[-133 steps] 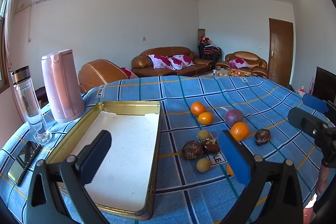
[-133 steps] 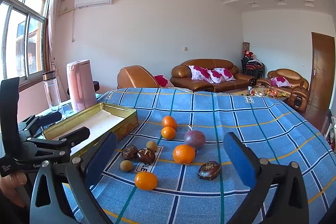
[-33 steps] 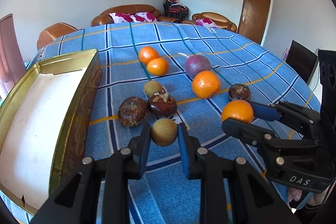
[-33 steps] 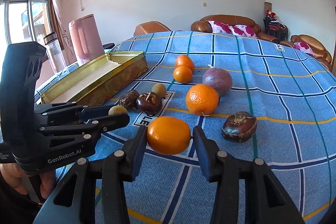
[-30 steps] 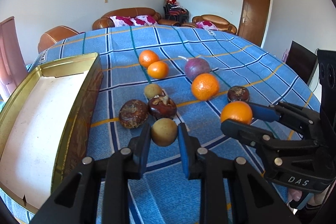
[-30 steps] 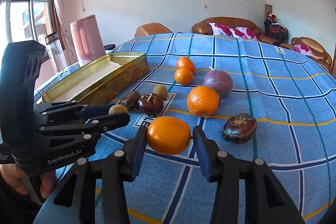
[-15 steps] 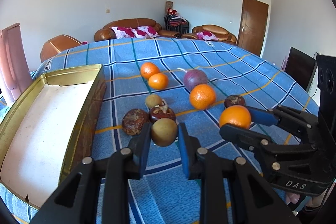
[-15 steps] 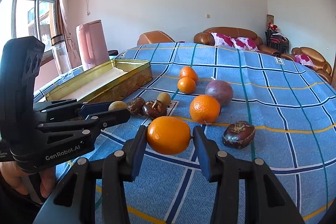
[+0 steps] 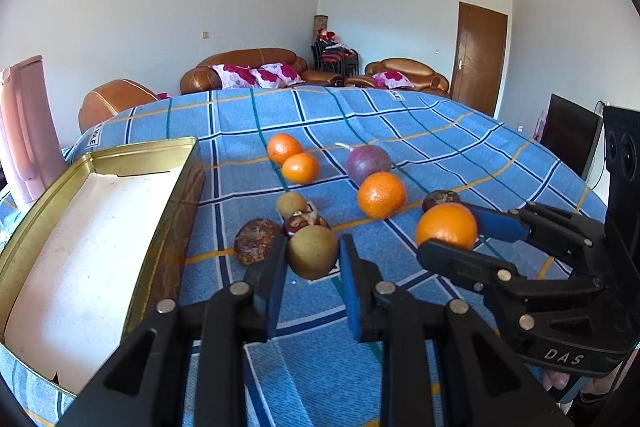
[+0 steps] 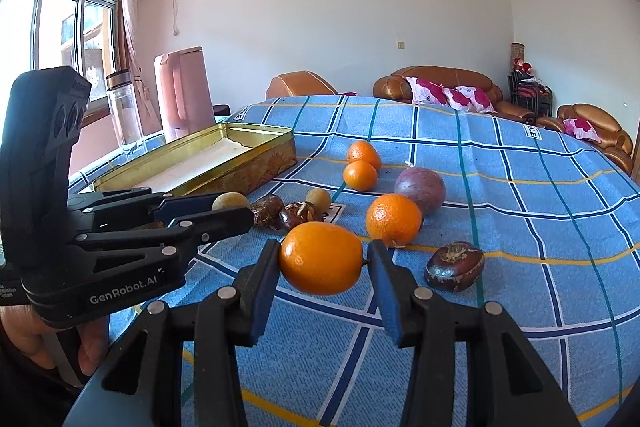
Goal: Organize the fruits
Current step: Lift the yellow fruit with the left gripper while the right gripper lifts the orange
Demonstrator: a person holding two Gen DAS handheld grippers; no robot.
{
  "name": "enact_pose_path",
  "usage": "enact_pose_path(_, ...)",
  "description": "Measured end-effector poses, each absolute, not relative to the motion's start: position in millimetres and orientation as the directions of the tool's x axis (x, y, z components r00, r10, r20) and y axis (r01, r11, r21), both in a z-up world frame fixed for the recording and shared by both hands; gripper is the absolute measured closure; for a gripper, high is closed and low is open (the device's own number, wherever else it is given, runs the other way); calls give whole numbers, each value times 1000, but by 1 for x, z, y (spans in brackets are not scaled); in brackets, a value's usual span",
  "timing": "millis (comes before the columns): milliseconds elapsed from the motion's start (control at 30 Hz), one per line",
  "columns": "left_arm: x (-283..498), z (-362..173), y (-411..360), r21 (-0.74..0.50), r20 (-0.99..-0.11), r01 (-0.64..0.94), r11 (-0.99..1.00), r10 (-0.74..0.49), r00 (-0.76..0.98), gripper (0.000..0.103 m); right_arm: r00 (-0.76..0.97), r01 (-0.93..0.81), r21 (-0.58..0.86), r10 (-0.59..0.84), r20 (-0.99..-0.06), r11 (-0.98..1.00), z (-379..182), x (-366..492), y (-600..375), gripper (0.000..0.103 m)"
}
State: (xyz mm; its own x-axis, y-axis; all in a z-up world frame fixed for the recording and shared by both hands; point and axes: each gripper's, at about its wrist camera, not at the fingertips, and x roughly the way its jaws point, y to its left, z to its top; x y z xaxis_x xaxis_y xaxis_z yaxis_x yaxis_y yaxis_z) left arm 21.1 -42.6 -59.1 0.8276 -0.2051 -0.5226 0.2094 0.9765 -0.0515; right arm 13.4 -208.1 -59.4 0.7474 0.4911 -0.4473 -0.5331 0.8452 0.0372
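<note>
My left gripper [image 9: 313, 259] is shut on a small tan-brown round fruit [image 9: 313, 251] and holds it above the blue checked tablecloth; it also shows in the right wrist view [image 10: 230, 201]. My right gripper [image 10: 322, 259] is shut on an orange [image 10: 320, 257], also seen in the left wrist view [image 9: 447, 225]. An open gold tin tray [image 9: 100, 163] with a white bottom lies to the left [image 10: 256, 135]. On the cloth lie three oranges [image 9: 381, 194], a purple fruit [image 9: 368, 162], a tan fruit [image 9: 292, 204] and dark brown fruits [image 9: 256, 245].
A pink kettle [image 10: 184, 87] and a glass bottle [image 10: 124, 107] stand behind the tray at the table's left edge. A dark brown fruit [image 10: 455, 265] lies just right of my right gripper. Sofas stand beyond the table.
Both grippers have closed on their fruits since 4.4 s ago. Over the last second both have lifted a little and tilted up with the fruits held.
</note>
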Motion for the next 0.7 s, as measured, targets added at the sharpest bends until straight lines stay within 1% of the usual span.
enact_pose_path(700,10,-54,-44,-30,-468,206,978,-196,862,76,768,-542,15,502,-397,841,-57,4,-208,56)
